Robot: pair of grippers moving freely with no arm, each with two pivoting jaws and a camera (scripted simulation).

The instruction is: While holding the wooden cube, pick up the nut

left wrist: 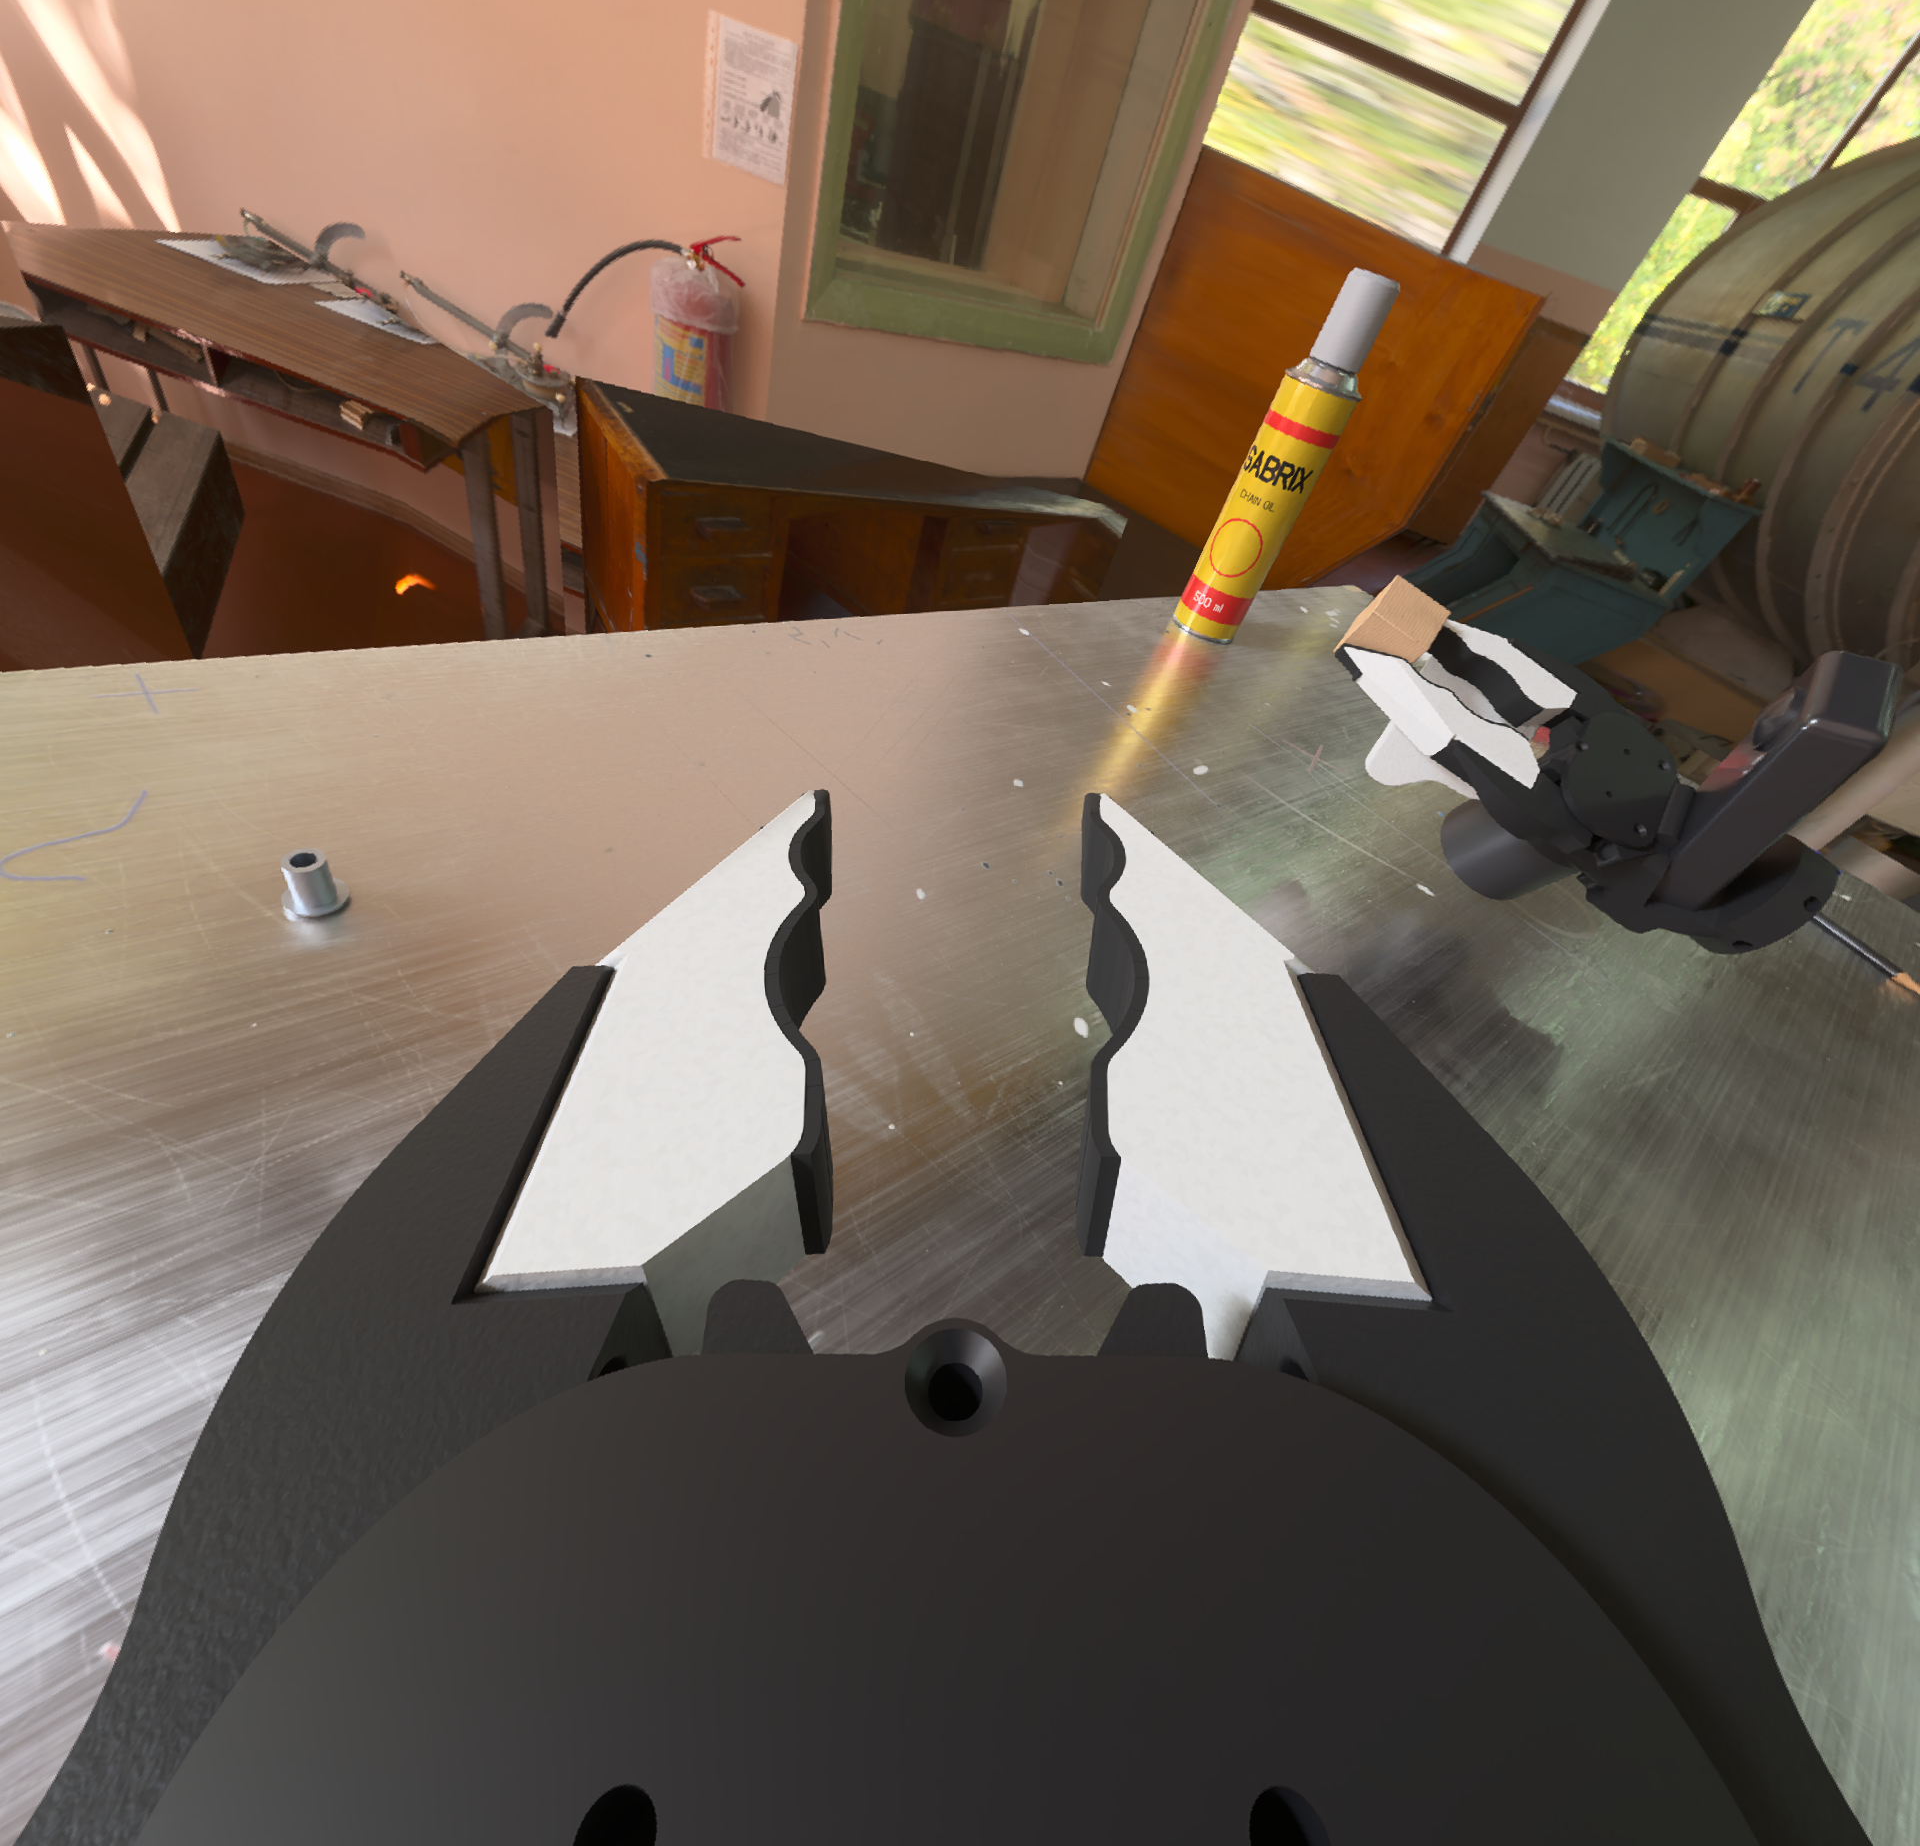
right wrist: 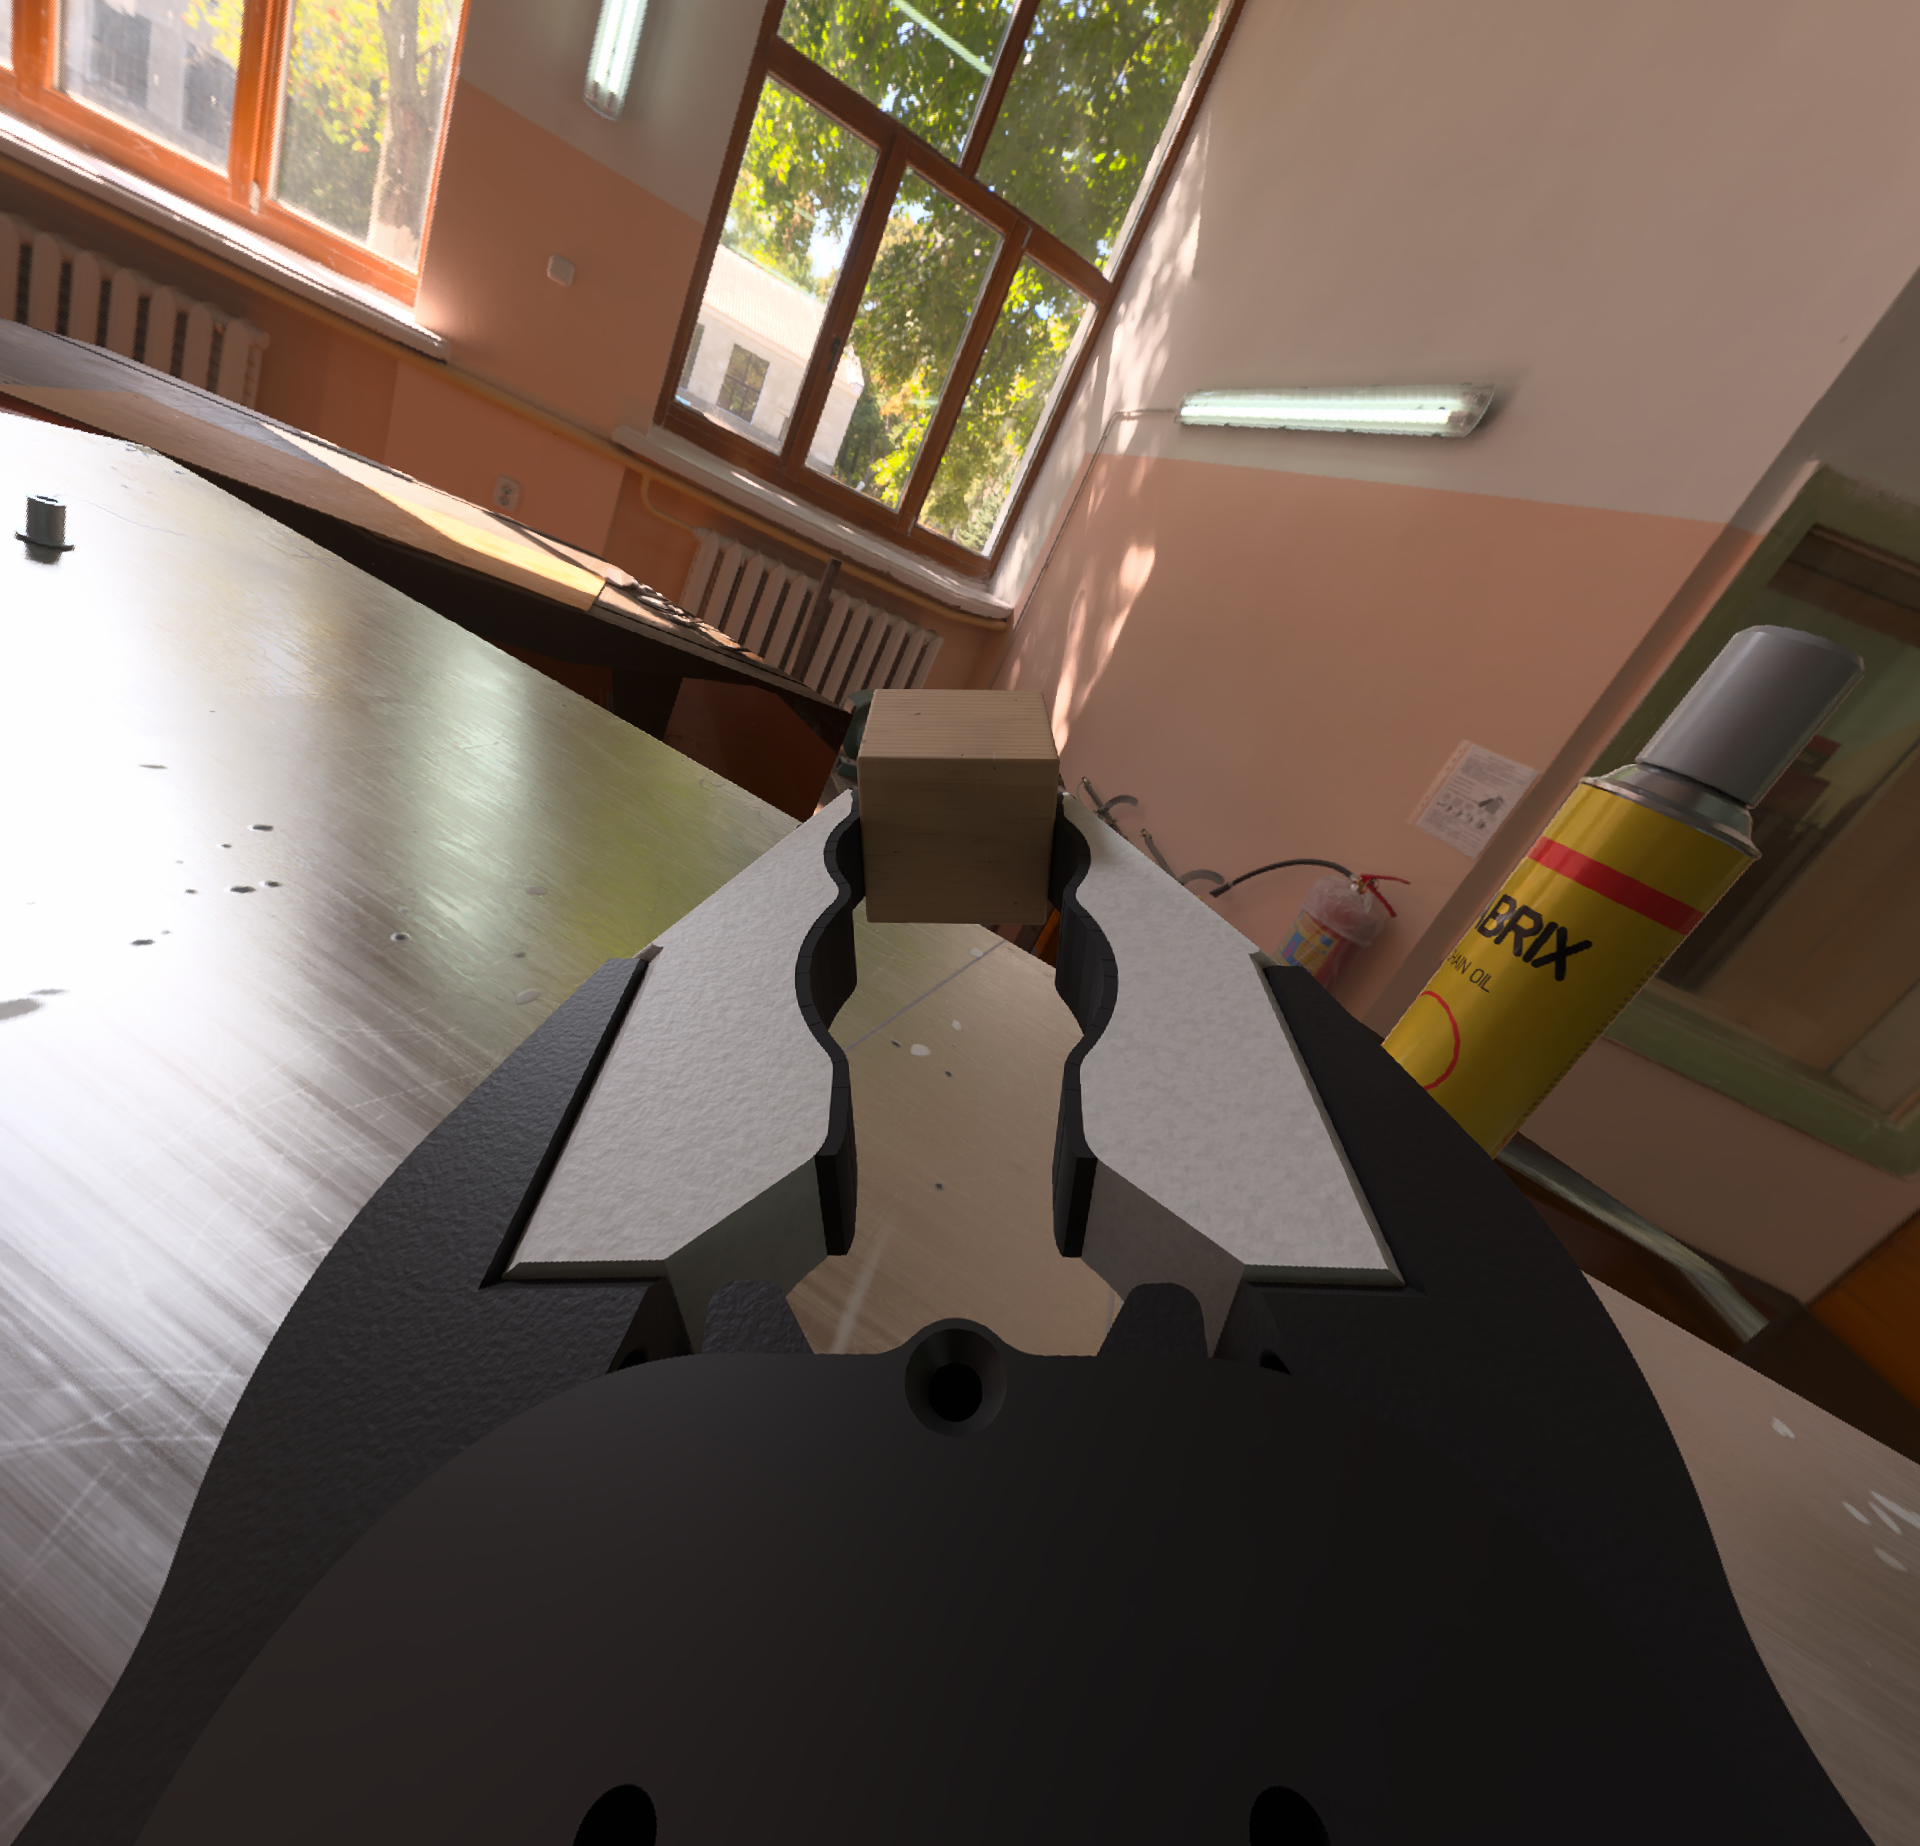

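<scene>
The nut [left wrist: 313, 884] is a small silver flanged piece standing on the metal table [left wrist: 520, 757], left of my left gripper. It also shows far left in the right wrist view [right wrist: 44, 526]. My left gripper [left wrist: 956, 809] is open and empty, above the table, with the nut well to the left of its fingertips. My right gripper [right wrist: 956, 809] is shut on the wooden cube [right wrist: 954, 809], held at the fingertips above the table. In the left wrist view the right gripper [left wrist: 1382, 658] shows at the right with the cube [left wrist: 1392, 627] in its tips.
A yellow spray can [left wrist: 1273, 487] with a grey cap stands near the table's far edge, close to the right gripper; it also shows in the right wrist view [right wrist: 1600, 923]. A pencil tip [left wrist: 1870, 965] lies at the right edge. Desks and walls lie beyond the table.
</scene>
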